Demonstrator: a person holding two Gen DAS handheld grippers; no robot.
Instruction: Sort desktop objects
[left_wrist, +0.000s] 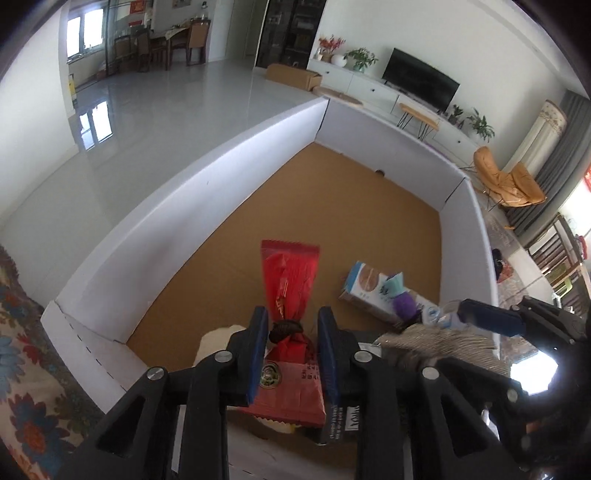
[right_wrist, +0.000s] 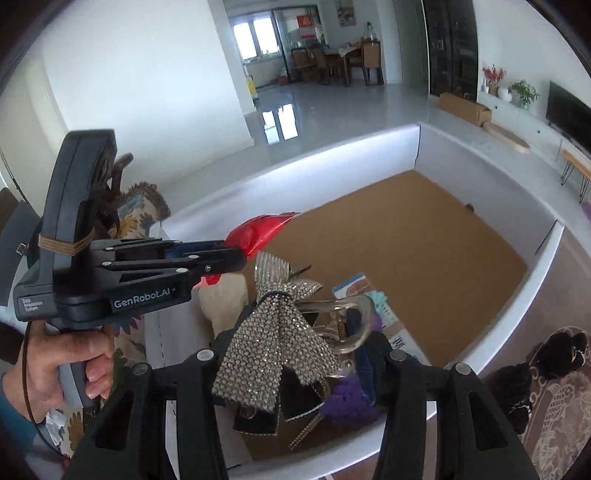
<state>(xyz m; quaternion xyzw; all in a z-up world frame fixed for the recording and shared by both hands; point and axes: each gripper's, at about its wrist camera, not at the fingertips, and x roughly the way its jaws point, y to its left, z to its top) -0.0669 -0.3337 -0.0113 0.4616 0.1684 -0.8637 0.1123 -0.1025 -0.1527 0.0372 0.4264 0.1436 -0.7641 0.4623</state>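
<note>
Holding two items aloft over the walled desk (left_wrist: 207, 206), mid-sort.

Left claw (left_wrist: 291, 347) pinches a red snack packet (left_wrist: 290, 273) by its lower half; the packet sticks out forward above the brown surface. Right claw (right_wrist: 314, 354) looks clamped on a clear hair clip with a rhinestone bow (right_wrist: 280, 332), though the bow hides the fingertips. A blue-white box (left_wrist: 369, 291) and a purple item (left_wrist: 404, 304) lie on the desk near the right wall. Step is likely carry-to-place; next move calls for picking a spot for each and lowering before releasing.
</note>
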